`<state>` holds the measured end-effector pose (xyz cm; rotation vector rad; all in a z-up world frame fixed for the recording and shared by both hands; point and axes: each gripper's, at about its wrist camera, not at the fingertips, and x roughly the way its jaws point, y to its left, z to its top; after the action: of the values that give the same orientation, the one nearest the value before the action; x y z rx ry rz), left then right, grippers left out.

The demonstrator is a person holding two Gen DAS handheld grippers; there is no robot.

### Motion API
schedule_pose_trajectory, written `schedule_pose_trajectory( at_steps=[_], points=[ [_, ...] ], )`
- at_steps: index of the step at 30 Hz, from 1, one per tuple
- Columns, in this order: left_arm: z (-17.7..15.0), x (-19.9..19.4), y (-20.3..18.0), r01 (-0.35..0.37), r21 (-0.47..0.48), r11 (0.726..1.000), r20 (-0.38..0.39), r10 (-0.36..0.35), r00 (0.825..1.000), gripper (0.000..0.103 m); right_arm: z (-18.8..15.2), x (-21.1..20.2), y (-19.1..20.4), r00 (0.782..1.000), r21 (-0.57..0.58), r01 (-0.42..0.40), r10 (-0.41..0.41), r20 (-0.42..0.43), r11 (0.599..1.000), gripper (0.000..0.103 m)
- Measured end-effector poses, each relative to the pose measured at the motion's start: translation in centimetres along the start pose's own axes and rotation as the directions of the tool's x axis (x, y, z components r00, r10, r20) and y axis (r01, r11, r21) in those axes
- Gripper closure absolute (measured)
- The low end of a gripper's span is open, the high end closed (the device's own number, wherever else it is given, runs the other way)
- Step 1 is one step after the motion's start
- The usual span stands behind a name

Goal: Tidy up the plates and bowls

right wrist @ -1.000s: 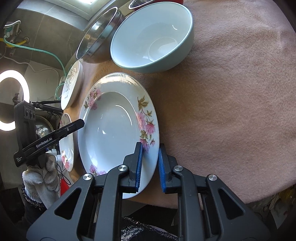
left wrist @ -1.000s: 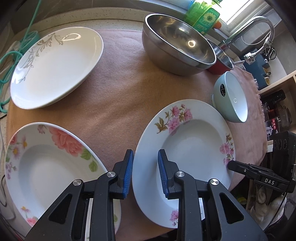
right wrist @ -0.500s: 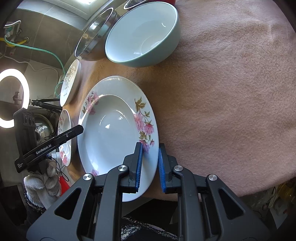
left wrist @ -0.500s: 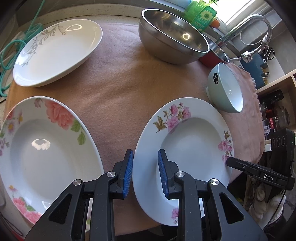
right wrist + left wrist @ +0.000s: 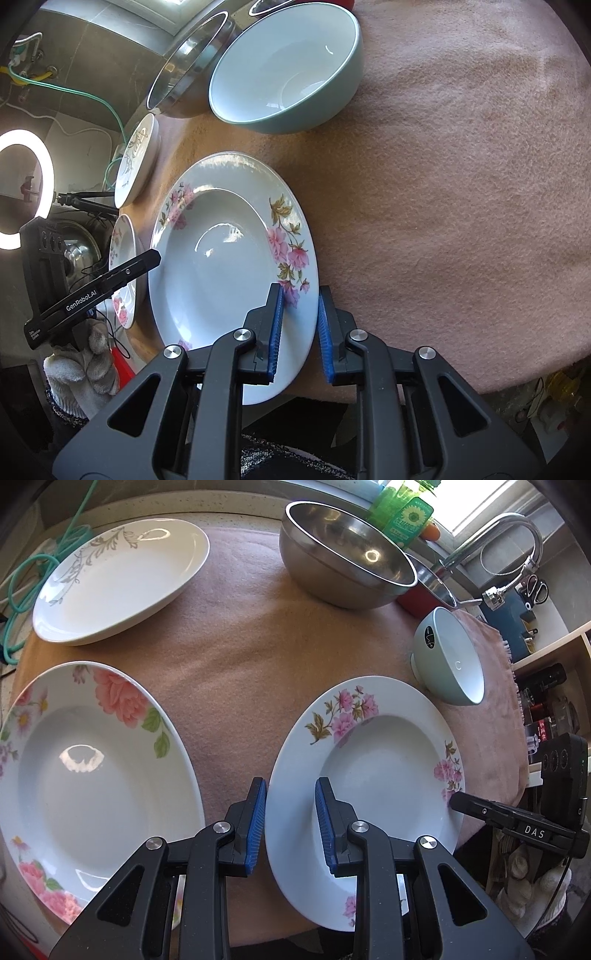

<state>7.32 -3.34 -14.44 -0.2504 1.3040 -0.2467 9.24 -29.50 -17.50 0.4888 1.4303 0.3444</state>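
Observation:
A white deep plate with small pink flowers (image 5: pixel 376 760) lies near the front edge of the pink cloth (image 5: pixel 251 657). My left gripper (image 5: pixel 290 823) has its blue pads astride the plate's left rim, shut on it. My right gripper (image 5: pixel 298 328) grips the same plate (image 5: pixel 221 258) at its right rim. A second plate with large pink roses (image 5: pixel 85 760) lies to the left. A white plate with a grey leaf pattern (image 5: pixel 118 579) sits at the back left. A pale green bowl (image 5: pixel 448 661) stands to the right; it also shows in the right wrist view (image 5: pixel 284 70).
A large steel bowl (image 5: pixel 343 565) stands at the back, with a smaller steel bowl and a red pot (image 5: pixel 421 594) behind it. A tap (image 5: pixel 517 542) and green bottle (image 5: pixel 402 513) are at the back right. Green cable (image 5: pixel 33 579) lies at the left.
The rose plate and the back plate have slid right and down in the left wrist view as my grippers shifted. Both grippers stay on the pink-flower plate, which has hardly moved between them.

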Motion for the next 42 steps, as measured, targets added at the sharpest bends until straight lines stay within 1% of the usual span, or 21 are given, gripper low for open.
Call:
schedule_pose_trajectory(
  at_steps=[2,4,6,7,9,11,13,15,16,18,19,24,29,38,42],
  points=[
    [0.1,-0.1,0.0,-0.001,-0.004,1.0,0.006,0.001,1.0,0.078,0.1,-0.1,0.1,1.0,-0.001,0.012,-0.012,0.008,1.0,0.082],
    [0.2,-0.3,-0.1,-0.006,-0.004,1.0,0.017,0.006,1.0,0.078,0.1,-0.4,0.1,0.999,-0.003,0.029,-0.029,0.023,1.0,0.076],
    [0.2,-0.7,-0.1,-0.018,0.001,1.0,0.031,0.018,0.999,0.077,0.3,-1.0,0.1,0.998,-0.006,0.044,-0.043,0.047,0.999,0.067],
    [0.3,-0.9,0.0,-0.02,0.0,1.0,0.036,0.02,0.999,0.076,0.3,-1.4,0.2,0.997,-0.009,0.051,-0.05,0.06,0.999,0.065],
    [0.2,-1.4,0.2,-0.014,-0.005,1.0,0.052,0.015,0.999,0.066,0.5,-2.1,0.6,0.994,-0.019,0.067,-0.066,0.087,0.998,0.058],
    [0.2,-2.1,0.4,-0.017,-0.012,1.0,0.073,0.018,0.997,0.061,0.6,-2.9,1.2,0.99,-0.037,0.078,-0.073,0.123,0.996,0.053],
    [0.0,-2.9,0.8,-0.011,-0.026,1.0,0.092,0.013,0.996,0.061,0.8,-3.6,2.0,0.984,-0.063,0.092,-0.081,0.157,0.994,0.047],
    [-0.3,-3.7,1.5,-0.004,-0.048,0.999,0.114,0.009,0.993,0.059,1.0,-4.2,3.0,0.979,-0.093,0.092,-0.073,0.191,0.991,0.036],
    [-0.5,-4.2,1.9,0.002,-0.063,0.998,0.126,0.006,0.992,0.057,1.1,-4.5,3.6,0.977,-0.111,0.088,-0.065,0.201,0.99,0.035],
    [-0.9,-5.1,2.6,0.008,-0.09,0.996,0.149,0.006,0.989,0.05,1.4,-4.5,4.9,0.976,-0.15,0.086,-0.053,0.212,0.985,0.035],
    [-1.2,-5.6,3.3,0.008,-0.107,0.994,0.162,0.01,0.987,0.05,1.5,-4.4,5.6,0.976,-0.171,0.085,-0.047,0.213,0.982,0.035],
    [-2.6,-7.6,5.8,0.002,-0.201,0.98,0.209,0.041,0.977,0.049,2.1,-3.0,8.6,0.983,-0.247,0.062,-0.017,0.183,0.967,0.035],
    [-3.9,-8.9,8.3,-0.009,-0.284,0.959,0.235,0.078,0.969,0.049,2.1,-1.1,11.4,0.99,-0.308,0.038,0.006,0.141,0.951,0.035],
    [-6.1,-10.8,12.1,-0.023,-0.386,0.922,0.27,0.137,0.953,0.049,2.1,1.9,16.0,0.995,-0.393,0.001,0.037,0.089,0.92,0.035],
    [-7.0,-11.4,13.7,-0.03,-0.416,0.909,0.274,0.157,0.949,0.049,2.1,3.4,17.8,0.997,-0.411,-0.02,0.047,0.056,0.911,0.035]
  ],
)
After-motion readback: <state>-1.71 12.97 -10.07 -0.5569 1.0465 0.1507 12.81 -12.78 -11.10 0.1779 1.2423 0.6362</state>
